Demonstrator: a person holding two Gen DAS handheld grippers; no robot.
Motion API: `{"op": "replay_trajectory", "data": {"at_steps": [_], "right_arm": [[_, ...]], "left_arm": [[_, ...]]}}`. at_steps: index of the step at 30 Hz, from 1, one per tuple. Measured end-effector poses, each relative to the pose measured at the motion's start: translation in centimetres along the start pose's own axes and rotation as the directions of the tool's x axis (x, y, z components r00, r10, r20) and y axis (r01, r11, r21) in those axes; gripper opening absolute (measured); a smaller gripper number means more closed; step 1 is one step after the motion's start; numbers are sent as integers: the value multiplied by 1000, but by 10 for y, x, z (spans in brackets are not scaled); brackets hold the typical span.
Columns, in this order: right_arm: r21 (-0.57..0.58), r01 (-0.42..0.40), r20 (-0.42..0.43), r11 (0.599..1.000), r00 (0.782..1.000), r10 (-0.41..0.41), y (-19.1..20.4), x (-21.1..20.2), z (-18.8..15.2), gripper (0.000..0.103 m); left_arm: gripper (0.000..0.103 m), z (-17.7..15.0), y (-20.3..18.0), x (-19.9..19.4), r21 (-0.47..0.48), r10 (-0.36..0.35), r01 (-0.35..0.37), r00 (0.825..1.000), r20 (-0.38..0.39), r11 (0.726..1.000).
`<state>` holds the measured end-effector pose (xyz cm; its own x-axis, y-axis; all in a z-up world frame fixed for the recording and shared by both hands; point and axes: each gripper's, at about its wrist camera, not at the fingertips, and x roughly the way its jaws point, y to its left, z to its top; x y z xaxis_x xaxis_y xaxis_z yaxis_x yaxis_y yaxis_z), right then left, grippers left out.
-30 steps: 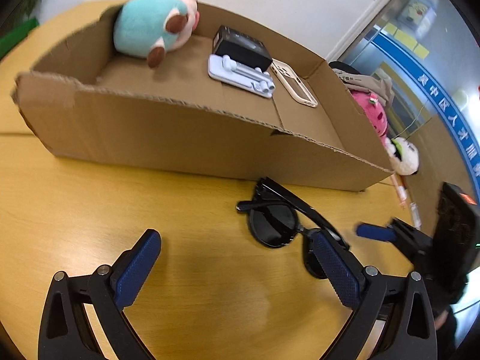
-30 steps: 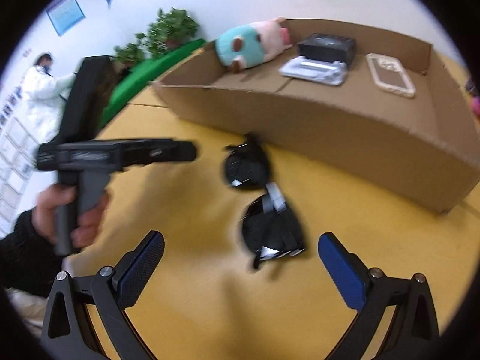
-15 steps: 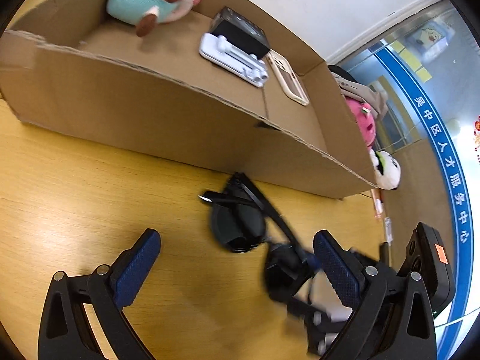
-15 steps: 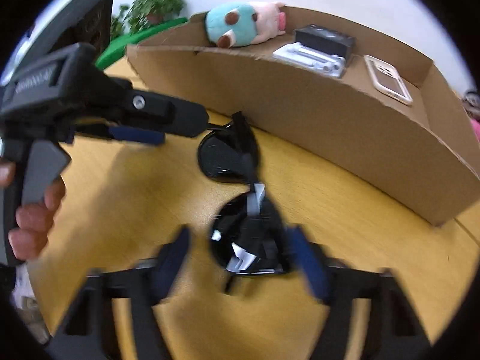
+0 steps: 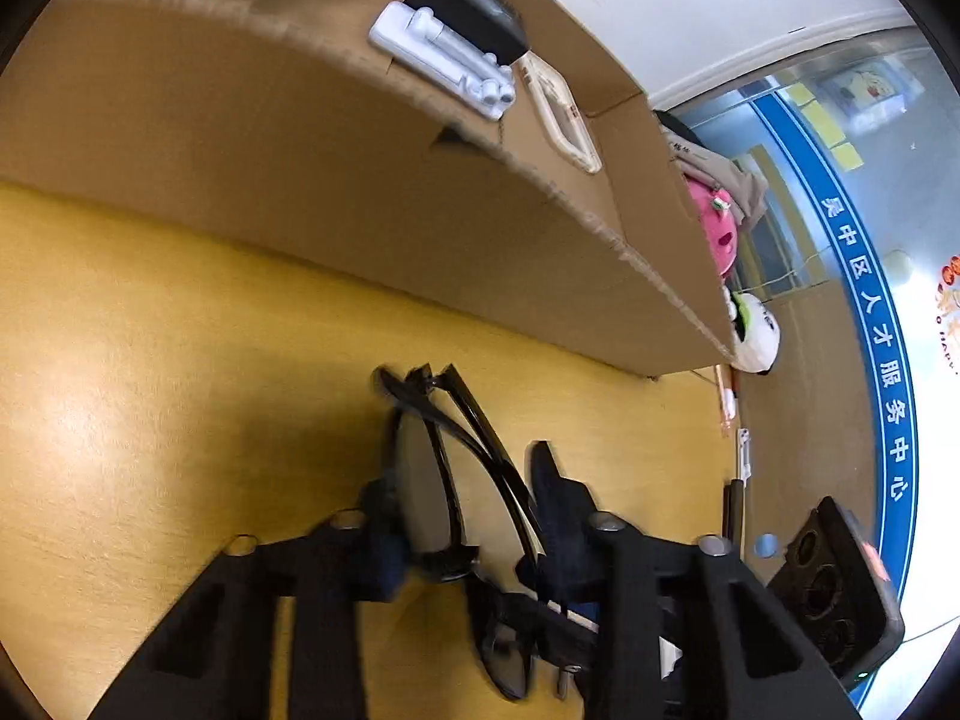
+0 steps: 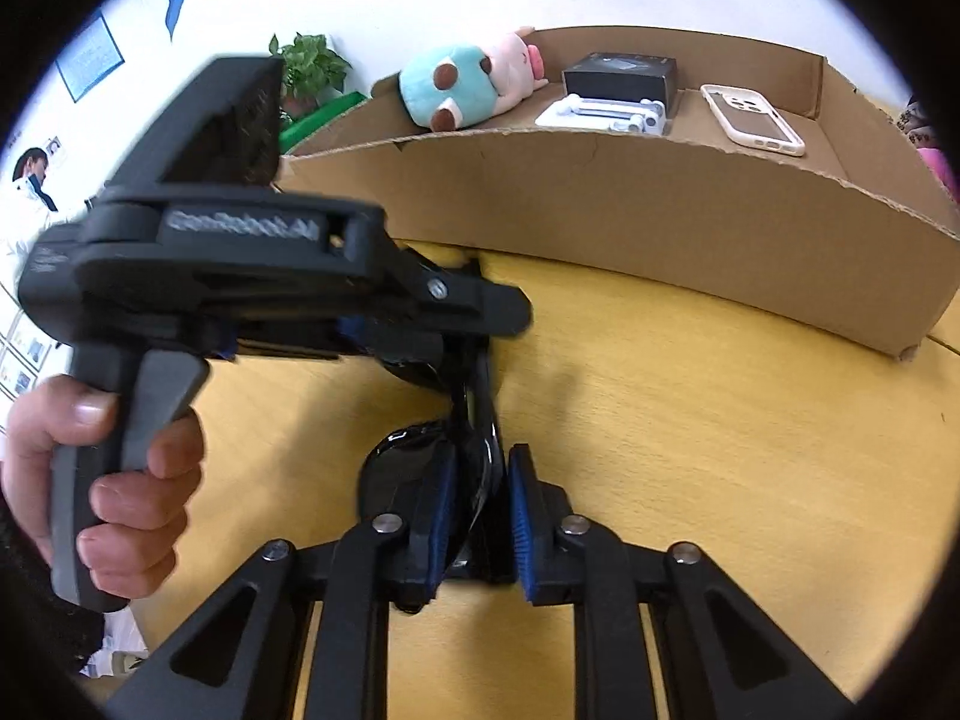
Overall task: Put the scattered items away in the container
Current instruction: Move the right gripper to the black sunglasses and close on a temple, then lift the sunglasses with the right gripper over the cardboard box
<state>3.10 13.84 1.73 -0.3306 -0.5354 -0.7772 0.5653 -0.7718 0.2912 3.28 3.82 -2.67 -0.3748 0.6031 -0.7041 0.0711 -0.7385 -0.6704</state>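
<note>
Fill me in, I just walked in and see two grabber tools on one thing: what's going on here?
A person holds a gripper in each hand, and both are closing on one pair of black sunglasses lying on the yellow table. The right gripper has one lens end between its blue pads; the left gripper takes the other end. The glasses sit just in front of the cardboard box, which already holds a plush toy, a black box, a white holder and a phone case.

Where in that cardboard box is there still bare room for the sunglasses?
Cardboard box: bare floor right of the phone case, up to the end wall. Crowded from the plush toy past the black box and white holder.
</note>
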Motion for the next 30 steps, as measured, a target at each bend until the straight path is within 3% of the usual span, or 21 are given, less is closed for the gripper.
{"op": "replay_trajectory", "data": {"at_steps": [9,17,30], "right_arm": [[47,-87,-3,995,996,87,4,3,2,15],[133,-206,-24,969,977,211,-1,19,12,18],[56,-163,58,985,985,160,22,-14,48,14]], "left_arm": [[28,1,2,-6,10,-29,29,1000,7,1000],[27,3,9,-16,16,-60,60,998,32,998],[27,35,-20,-63,108,-161,149,980,118,983]]}}
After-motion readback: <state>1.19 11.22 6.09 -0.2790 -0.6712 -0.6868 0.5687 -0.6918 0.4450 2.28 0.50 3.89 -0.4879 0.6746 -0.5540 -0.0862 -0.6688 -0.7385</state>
